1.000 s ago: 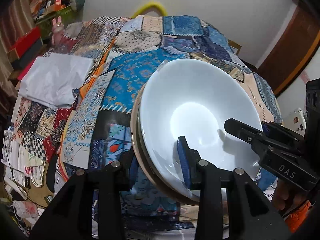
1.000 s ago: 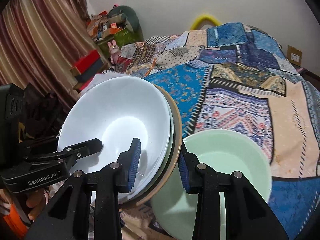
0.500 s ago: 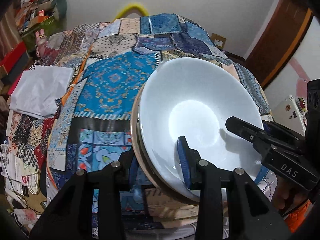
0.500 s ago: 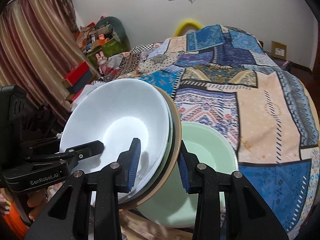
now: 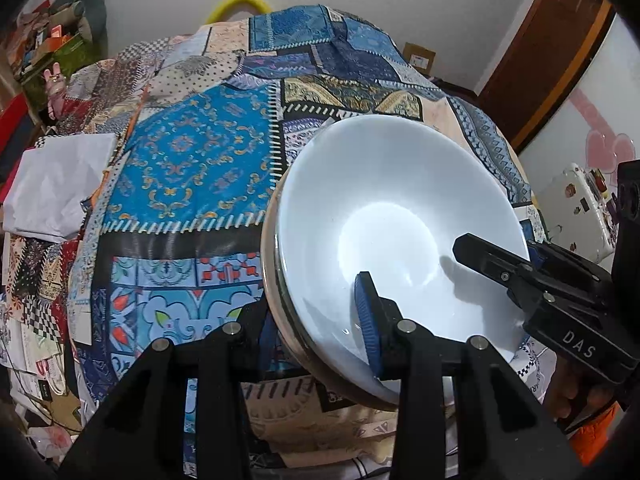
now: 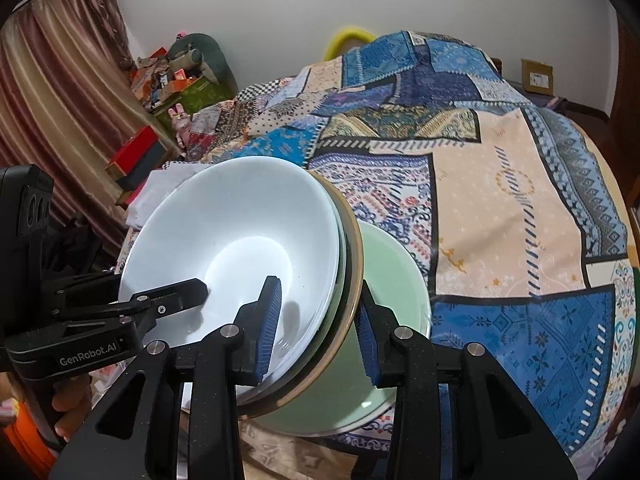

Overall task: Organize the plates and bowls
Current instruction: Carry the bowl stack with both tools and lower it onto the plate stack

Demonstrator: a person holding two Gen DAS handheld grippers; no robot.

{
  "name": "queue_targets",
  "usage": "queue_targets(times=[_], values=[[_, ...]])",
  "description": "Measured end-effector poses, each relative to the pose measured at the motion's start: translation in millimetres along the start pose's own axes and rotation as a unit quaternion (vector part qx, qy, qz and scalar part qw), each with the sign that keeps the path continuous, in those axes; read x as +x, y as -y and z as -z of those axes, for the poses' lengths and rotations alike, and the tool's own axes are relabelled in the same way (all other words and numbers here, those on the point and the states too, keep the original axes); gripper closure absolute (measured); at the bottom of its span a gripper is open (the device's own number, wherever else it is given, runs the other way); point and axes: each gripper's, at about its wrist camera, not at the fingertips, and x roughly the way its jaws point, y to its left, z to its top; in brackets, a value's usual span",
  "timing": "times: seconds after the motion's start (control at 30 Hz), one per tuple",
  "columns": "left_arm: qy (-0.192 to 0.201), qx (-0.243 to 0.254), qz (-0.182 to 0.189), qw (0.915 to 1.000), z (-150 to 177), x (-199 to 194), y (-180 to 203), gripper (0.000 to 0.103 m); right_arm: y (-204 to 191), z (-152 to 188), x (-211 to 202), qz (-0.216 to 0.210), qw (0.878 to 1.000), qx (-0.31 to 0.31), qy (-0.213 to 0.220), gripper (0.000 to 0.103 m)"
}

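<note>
My left tool is clamped on the near-left rim of a stack of dishes, one blue pad inside the white bowl and the other finger behind the stack. My right tool pinches the opposite rim the same way, one pad inside the bowl and the other finger against the back of the tan-rimmed plate. Between both tools the stack is held tilted above the patchwork bedspread, at the near edge of the bed.

I judge this load to be stiff, glazed and slippery, heavy for a rim pinch, and breakable. The nested pieces could slide on one another if I tip them further, so both grips should stay deep over the rim edges, squeezing all layers together, with the stack brought closer to level.

Just behind the stack, on its right, a pale green bowl rests on the bedspread; whether they touch I cannot tell. Farther left lies a white folded cloth.
</note>
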Motion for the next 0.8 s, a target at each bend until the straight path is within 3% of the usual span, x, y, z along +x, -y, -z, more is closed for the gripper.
queue_targets(times=[0.53,0.8], values=[[-0.042,-0.004,0.002,0.9991,0,47,1,0.067,24,11,22,-0.008,0.999,0.032,-0.026,0.07],[-0.035,-0.005,0.008,0.9993,3,48,-1,0.067,25,12,22,-0.015,0.999,0.03,-0.023,0.07]])
